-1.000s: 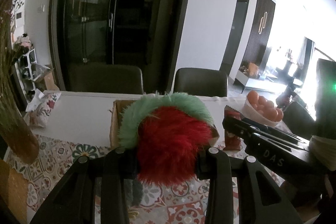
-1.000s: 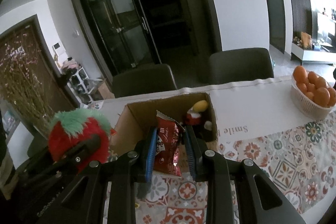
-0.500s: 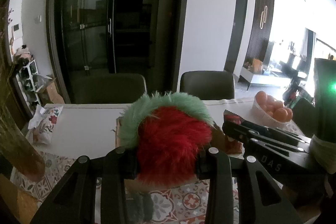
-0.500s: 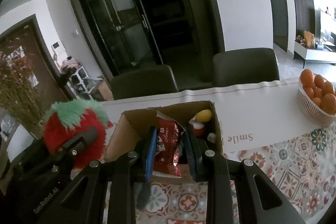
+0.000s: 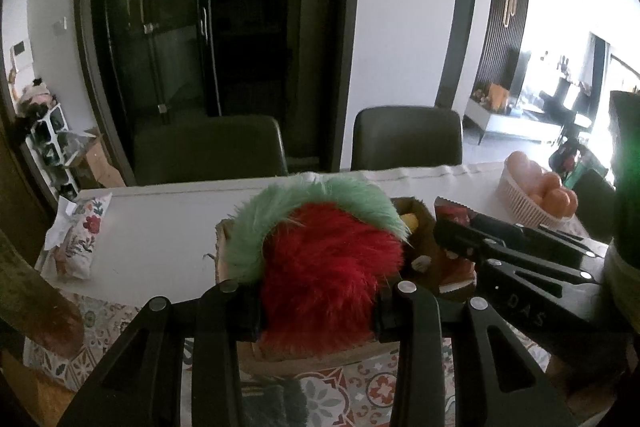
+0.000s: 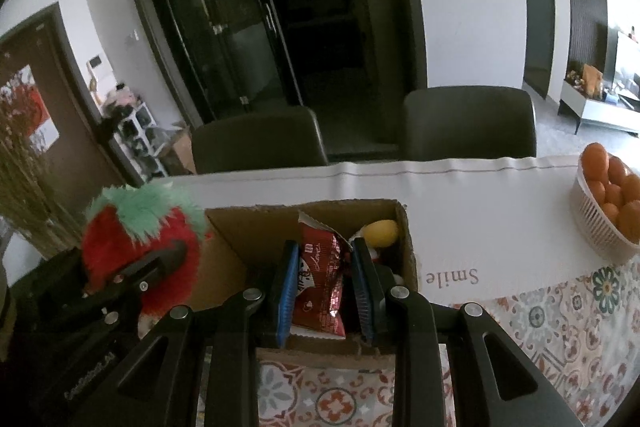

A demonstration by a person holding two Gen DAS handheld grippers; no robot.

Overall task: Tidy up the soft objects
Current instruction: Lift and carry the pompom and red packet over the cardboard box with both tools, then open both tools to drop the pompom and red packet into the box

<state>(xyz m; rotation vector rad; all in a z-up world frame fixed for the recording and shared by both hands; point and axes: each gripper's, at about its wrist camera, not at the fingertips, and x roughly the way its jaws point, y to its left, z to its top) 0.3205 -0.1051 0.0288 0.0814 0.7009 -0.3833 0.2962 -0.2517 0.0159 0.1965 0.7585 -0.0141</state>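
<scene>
My left gripper (image 5: 318,311) is shut on a furry red strawberry plush with a green top (image 5: 320,259), held above the left part of an open cardboard box (image 5: 416,207). The plush also shows in the right wrist view (image 6: 140,239). My right gripper (image 6: 326,287) is shut on a red snack packet (image 6: 320,279) and holds it over the box (image 6: 240,263). Inside the box at the right lies a small plush toy with a yellow part (image 6: 382,233).
A white basket of oranges (image 6: 600,223) stands at the right on the table. A floral pouch (image 5: 82,231) lies at the left. A vase of dry branches (image 6: 28,195) stands at the far left. Two dark chairs (image 6: 260,139) stand behind the table.
Both grippers have moved forward over the box with their loads; the box now lies beneath the packet and the plush. Both grips are unchanged.
</scene>
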